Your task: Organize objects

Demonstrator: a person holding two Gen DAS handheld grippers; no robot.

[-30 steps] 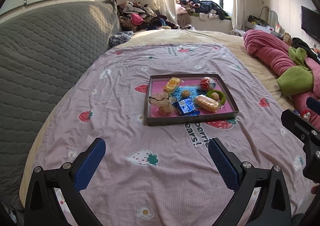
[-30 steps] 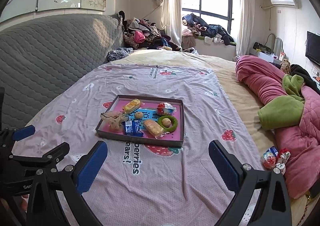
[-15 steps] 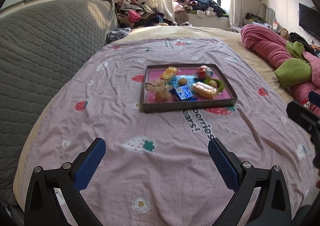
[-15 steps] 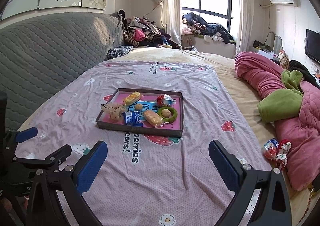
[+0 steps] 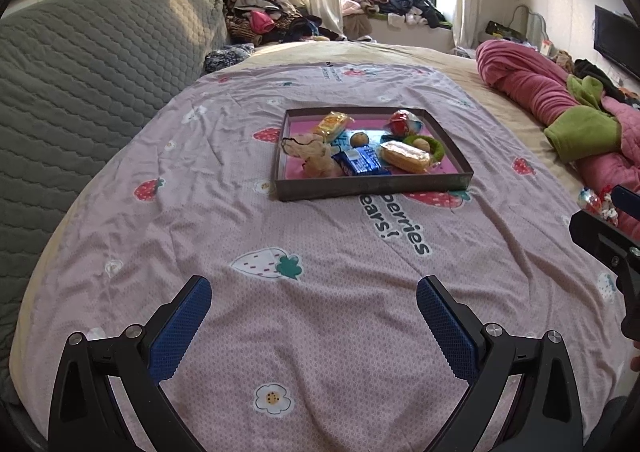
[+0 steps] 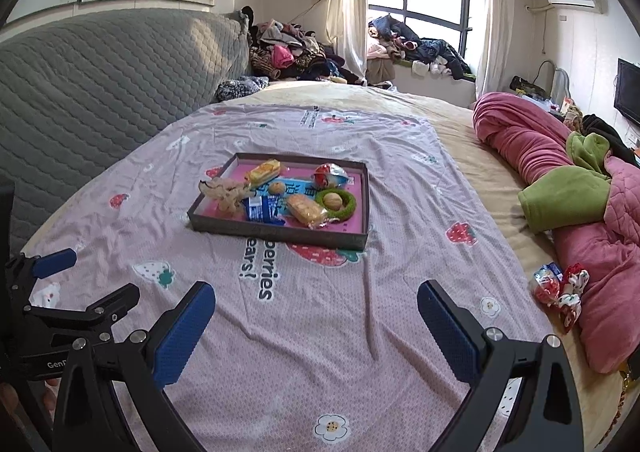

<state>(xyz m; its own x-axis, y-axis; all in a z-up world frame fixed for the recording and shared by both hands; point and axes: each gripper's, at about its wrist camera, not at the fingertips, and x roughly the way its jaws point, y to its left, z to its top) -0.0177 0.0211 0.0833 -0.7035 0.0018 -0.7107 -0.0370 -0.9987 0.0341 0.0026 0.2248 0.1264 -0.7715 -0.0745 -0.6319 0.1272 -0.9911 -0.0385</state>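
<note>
Both the left gripper (image 5: 313, 306) and right gripper (image 6: 316, 310) hover wide open and empty before a tray (image 6: 280, 230) of light, crinkly, probably slippery snack packets (image 6: 262, 208), best pinched across their middles.

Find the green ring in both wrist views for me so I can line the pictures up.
Left wrist: the green ring lies at the right end of the tray, just above centre of the picture, a small round brown thing inside it.
Right wrist: the green ring sits in the tray's near right part, at mid-picture.
Shared landmark: the blue snack packet, left of the ring in both.
</note>
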